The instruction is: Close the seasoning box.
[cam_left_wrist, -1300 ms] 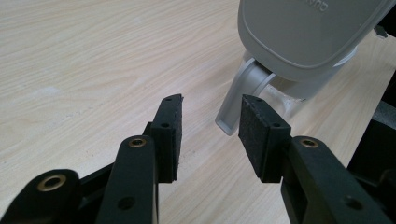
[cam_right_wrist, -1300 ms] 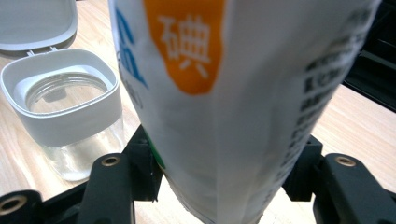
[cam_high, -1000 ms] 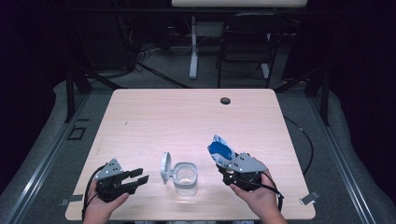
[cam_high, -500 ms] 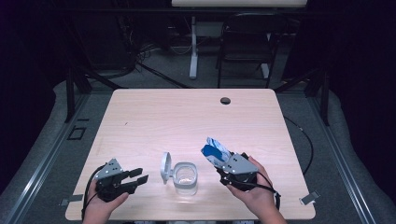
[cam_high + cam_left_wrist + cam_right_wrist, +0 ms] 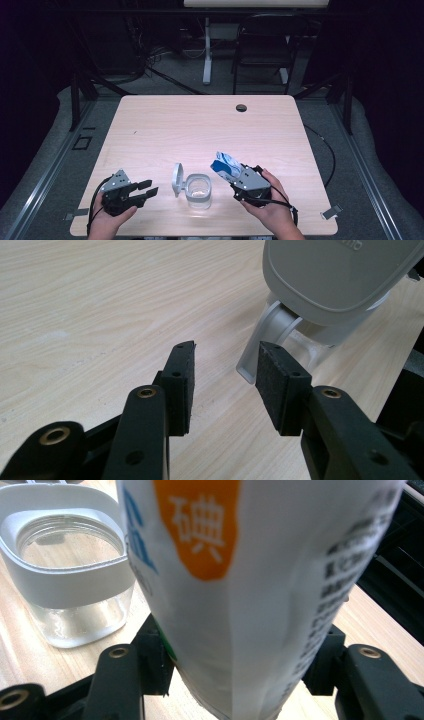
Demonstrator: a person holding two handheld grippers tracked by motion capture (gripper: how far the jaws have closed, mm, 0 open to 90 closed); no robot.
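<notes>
right gripper [image 5: 239,176]: clamped on a white packet [image 5: 226,165] with blue and orange print; the bag sits squeezed between both jaws in the right gripper view [image 5: 260,580]
left gripper [image 5: 148,187]: jaws apart with nothing between the pads; low over the table [image 5: 200,125] near its front left corner
jar [image 5: 198,191]: clear, open, with a grey collar; it stands near the front edge between the two grippers; its grey hinged lid [image 5: 176,178] stands up on the jar's left side
lid from the left gripper view: the flipped lid [image 5: 340,280] and its hinge rise just beyond the open pads, slightly to their right
key relation: the jar mouth [image 5: 67,542] lies to the left of the packet and lower than its top end; the packet's long axis points away from the person, leaning toward the jar
nearer hand: the right one, carrying the packet, sits just beside the jar; the left is a little farther
likely next move: swing the packet's top over the mouth and tip; the left gripper seems placed to steady the jar
</notes>
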